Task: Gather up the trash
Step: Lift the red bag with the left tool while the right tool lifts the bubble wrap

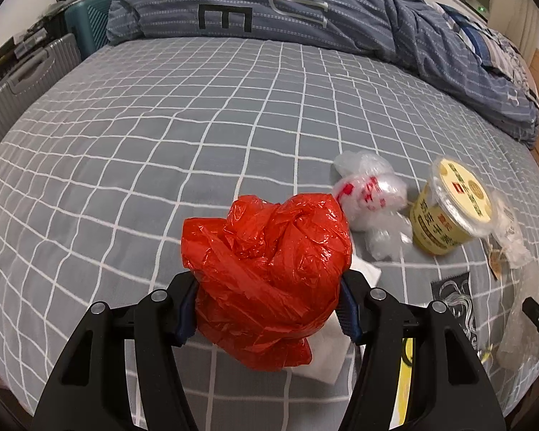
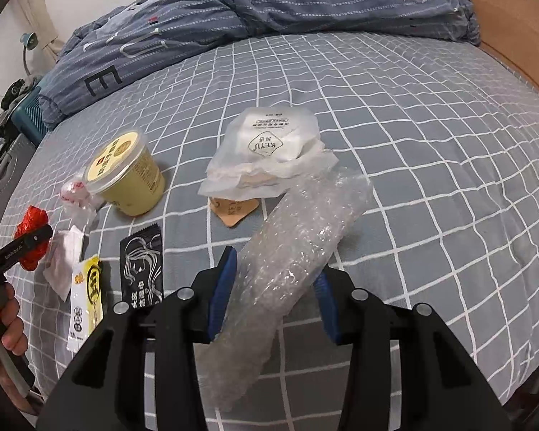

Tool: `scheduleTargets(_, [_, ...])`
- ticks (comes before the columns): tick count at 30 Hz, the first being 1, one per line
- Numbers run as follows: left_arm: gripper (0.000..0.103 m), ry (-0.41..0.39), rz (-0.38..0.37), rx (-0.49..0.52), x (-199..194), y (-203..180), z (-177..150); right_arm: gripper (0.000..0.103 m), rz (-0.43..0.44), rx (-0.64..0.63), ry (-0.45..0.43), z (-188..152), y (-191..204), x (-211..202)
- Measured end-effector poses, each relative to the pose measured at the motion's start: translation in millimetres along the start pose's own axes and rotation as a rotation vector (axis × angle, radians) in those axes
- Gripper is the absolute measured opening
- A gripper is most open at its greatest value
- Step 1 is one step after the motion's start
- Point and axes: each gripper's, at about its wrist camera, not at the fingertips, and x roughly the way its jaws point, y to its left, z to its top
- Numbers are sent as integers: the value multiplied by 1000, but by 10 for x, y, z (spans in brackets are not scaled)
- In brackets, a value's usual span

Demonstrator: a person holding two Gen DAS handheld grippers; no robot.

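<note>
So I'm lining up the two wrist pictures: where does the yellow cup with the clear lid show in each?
Left wrist view: the yellow cup lies tipped on the checked sheet at right of centre, beside a clear crumpled bag.
Right wrist view: the yellow cup lies at left of centre.
Shared landmark: the black sachet, nearer the camera than the cup in both.

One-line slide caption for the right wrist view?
Right claw grips a clear bubble-wrap roll above a grey checked bedsheet strewn with wrappers.

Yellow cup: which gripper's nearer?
Left. The left gripper, shut on the red bag, is just beside the yellow cup; the right gripper holds bubble wrap farther off.
</note>
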Motion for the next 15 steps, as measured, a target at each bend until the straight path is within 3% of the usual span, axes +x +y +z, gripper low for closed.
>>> scheduleTargets(15, [59, -2, -35, 12, -372, -78, -494, 40, -9, -68, -50, -329, 29, -345])
